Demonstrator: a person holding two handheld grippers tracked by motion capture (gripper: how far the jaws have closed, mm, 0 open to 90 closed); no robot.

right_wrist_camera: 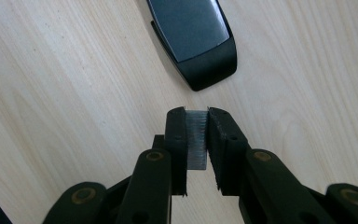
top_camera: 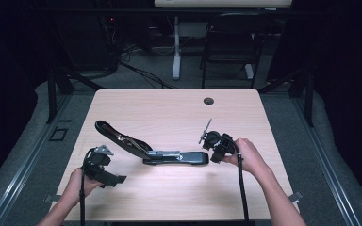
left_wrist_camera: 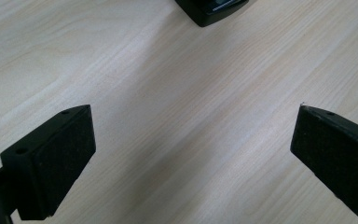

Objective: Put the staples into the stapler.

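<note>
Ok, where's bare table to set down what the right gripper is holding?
The right gripper is clamped on a strip of staples. Free patches: the far half of the table beyond the open stapler, up to the round hole, and the near edge between the two hands. It is crowded mid-table around the stapler, with the left gripper close by.

Pale wood-grain table (right_wrist_camera: 51, 93), smooth matt; stapler (right_wrist_camera: 193, 37) glossy black plastic; staple strip (right_wrist_camera: 196, 140) ridged silvery metal

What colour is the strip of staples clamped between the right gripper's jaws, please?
Silvery grey metal; the strip of staples shows best in the right gripper view.
</note>
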